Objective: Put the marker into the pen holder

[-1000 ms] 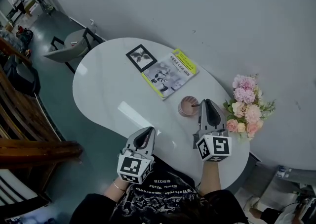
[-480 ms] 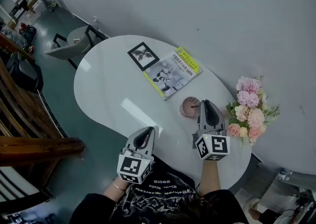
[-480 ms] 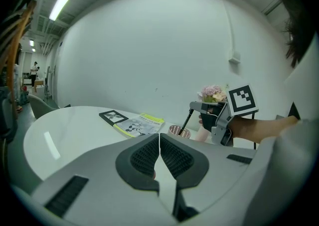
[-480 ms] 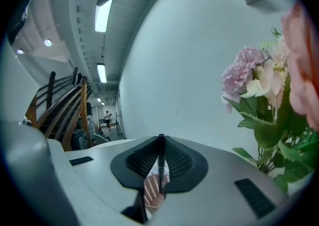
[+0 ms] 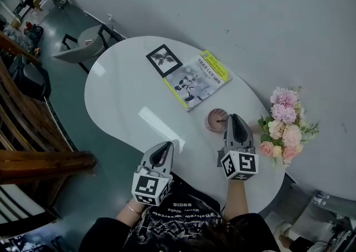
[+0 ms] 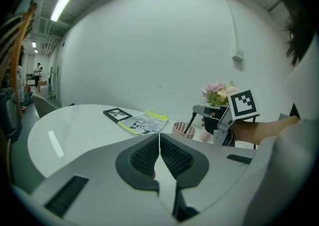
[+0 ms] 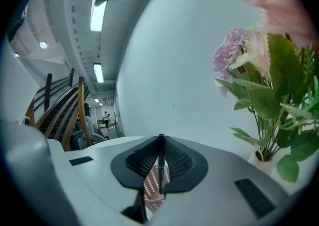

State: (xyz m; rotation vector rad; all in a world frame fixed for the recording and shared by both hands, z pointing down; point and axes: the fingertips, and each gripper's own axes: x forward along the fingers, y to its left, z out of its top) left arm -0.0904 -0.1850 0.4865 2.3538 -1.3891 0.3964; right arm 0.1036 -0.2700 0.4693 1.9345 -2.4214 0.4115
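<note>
Your right gripper (image 7: pixel 160 146) pinches the thin black marker (image 7: pixel 160 167) between its ribbed dark pads. The marker's lower end is at the mouth of the round, pink, perforated pen holder (image 5: pixel 214 121) just beside the jaws. That grip has not shifted over the last second; only your head view has drifted slightly. Your left gripper (image 5: pixel 164 147) is pressed together and empty at the near edge of the glossy white counter (image 5: pixel 128 95).
</note>
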